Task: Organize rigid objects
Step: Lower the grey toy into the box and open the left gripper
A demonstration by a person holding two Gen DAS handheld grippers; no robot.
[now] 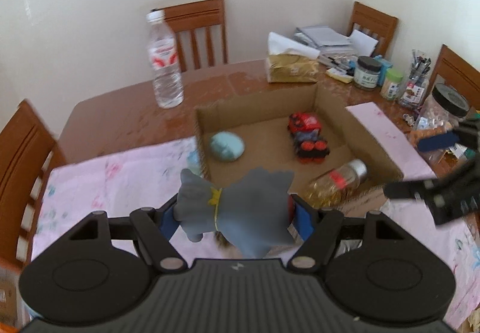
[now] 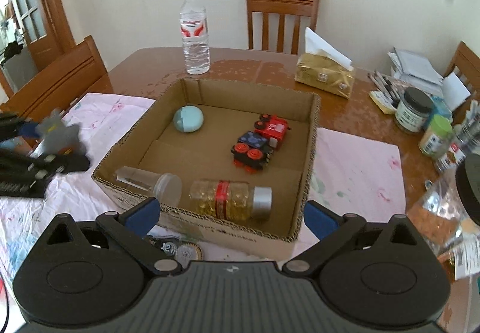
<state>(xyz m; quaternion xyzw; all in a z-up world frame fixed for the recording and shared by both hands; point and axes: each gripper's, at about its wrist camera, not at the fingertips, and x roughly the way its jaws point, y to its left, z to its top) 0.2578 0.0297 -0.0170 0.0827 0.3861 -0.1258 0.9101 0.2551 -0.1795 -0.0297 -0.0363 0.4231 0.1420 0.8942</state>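
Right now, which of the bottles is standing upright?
The clear water bottle on the bare table behind the cardboard box; the gold-filled bottle and empty clear one lie inside.

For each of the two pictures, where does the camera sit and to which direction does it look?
Left wrist: on the left tongs, facing the cardboard box and the far wall; its tongs hold a grey figure; the right tongs show at right.
Right wrist: on the open right tongs, above the box's near edge; the left tongs show at left.
Shared: box, toy train, water bottle.
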